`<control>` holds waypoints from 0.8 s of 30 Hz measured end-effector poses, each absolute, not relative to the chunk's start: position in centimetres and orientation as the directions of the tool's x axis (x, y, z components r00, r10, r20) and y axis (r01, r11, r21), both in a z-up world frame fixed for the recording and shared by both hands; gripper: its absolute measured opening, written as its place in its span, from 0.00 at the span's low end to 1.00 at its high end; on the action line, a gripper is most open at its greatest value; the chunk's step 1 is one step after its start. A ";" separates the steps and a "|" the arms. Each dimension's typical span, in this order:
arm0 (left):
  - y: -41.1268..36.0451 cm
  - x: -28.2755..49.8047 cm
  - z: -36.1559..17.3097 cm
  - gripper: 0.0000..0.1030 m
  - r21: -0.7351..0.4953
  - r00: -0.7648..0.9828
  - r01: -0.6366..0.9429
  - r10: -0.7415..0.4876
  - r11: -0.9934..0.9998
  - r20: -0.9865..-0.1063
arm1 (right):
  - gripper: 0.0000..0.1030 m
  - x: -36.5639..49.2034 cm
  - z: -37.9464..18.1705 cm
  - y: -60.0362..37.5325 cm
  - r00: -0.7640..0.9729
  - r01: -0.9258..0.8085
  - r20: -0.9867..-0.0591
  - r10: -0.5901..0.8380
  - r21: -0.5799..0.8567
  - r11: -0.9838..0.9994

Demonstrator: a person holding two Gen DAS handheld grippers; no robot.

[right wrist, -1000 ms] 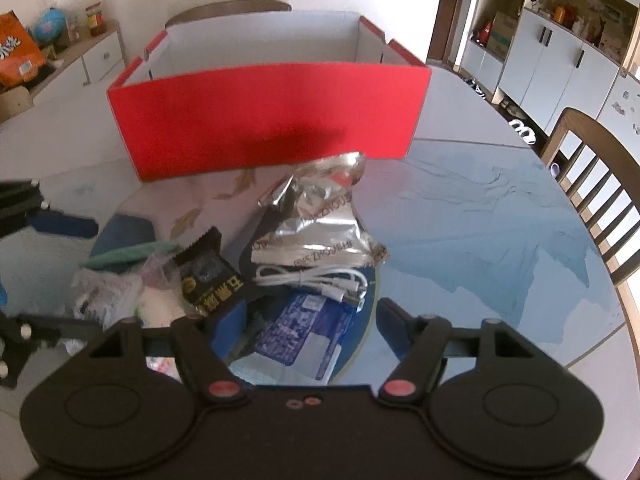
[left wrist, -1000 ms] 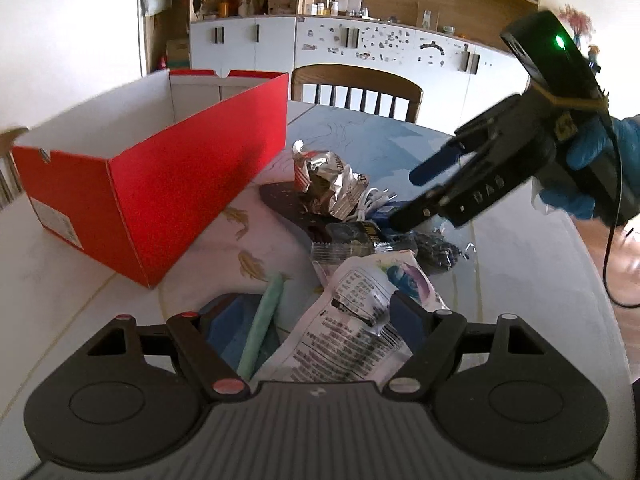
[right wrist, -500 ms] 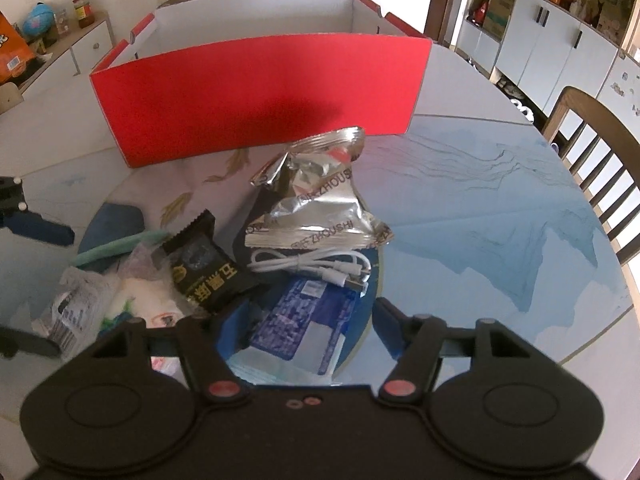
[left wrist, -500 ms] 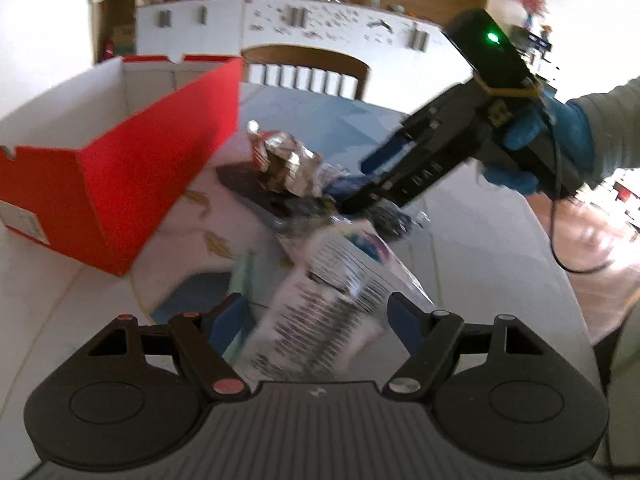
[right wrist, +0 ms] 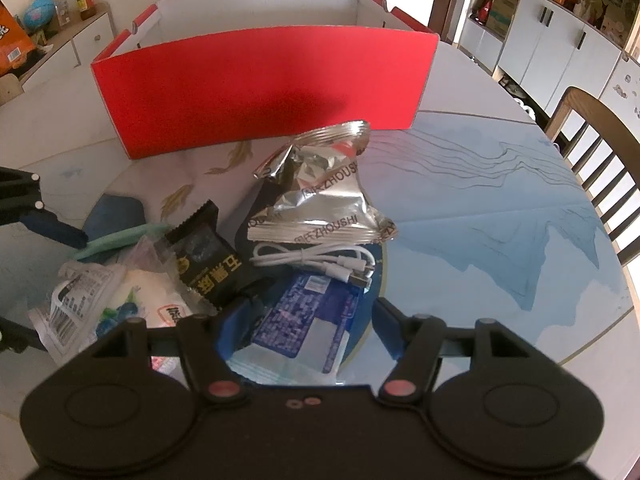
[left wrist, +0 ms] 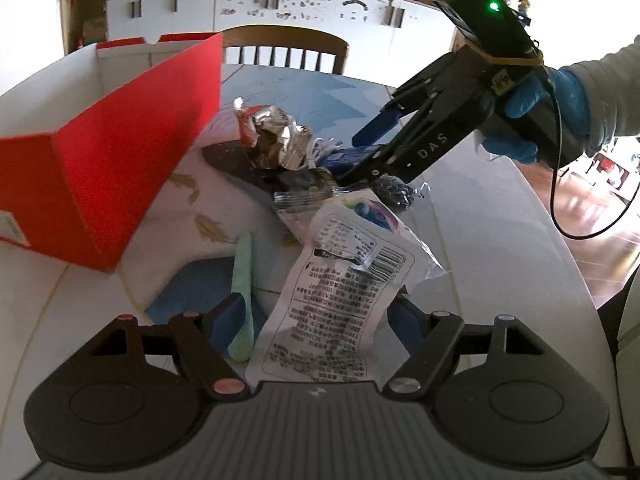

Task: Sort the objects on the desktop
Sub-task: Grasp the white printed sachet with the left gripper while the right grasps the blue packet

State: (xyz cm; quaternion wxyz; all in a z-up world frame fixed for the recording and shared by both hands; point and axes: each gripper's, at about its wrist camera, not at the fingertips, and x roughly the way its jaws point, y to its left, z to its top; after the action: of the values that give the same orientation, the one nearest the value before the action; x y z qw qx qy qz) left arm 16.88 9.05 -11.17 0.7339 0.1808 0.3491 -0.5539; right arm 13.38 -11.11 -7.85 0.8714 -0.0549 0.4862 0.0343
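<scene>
Left wrist view: the picture has rolled over the last second, and the white printed packet [left wrist: 340, 292] now stands slanted between the fingers of the left tool [left wrist: 318, 308]. The jaws are wide and barely narrower than before, and no pinch shows, with a mint-green stick [left wrist: 242, 280] lying against the left finger. Across the pile, the right tool [right wrist: 308, 312] has dipped in from above. Its jaws, a shade narrower but still apart, now straddle the blue-and-white packet [right wrist: 304, 312], which lies flat beside the white cable [right wrist: 316, 258] and black sachet [right wrist: 208, 260]. Nothing has gone into the red box [right wrist: 260, 88] that the views show; it waits toward the far edge of the surface [right wrist: 480, 240], with the silver foil packet [right wrist: 320, 200] just before its long wall. Both tools look lined up for a first pick, so the sorting has hardly started.
</scene>
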 end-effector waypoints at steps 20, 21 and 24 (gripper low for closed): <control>8.2 16.2 -11.8 0.52 -0.168 0.091 0.943 -0.709 0.287 -0.699 | 0.43 13.5 -8.1 -11.6 0.513 -0.080 -0.858 0.005 -0.042 0.996; 8.2 16.1 -11.8 0.52 -0.166 0.097 0.942 -0.710 0.292 -0.698 | 0.43 13.4 -8.1 -11.6 0.512 -0.081 -0.859 0.006 -0.041 0.996; 8.4 15.9 -11.7 0.52 -0.160 0.117 0.935 -0.700 0.316 -0.704 | 0.40 13.3 -8.0 -11.5 0.508 -0.087 -0.862 0.001 -0.050 0.995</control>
State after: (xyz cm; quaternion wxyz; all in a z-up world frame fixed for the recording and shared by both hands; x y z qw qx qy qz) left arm 15.95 8.39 -11.71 0.7289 0.1647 0.3562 -0.5609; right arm 13.34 -11.55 -8.01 0.8672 -0.0434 0.4955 0.0253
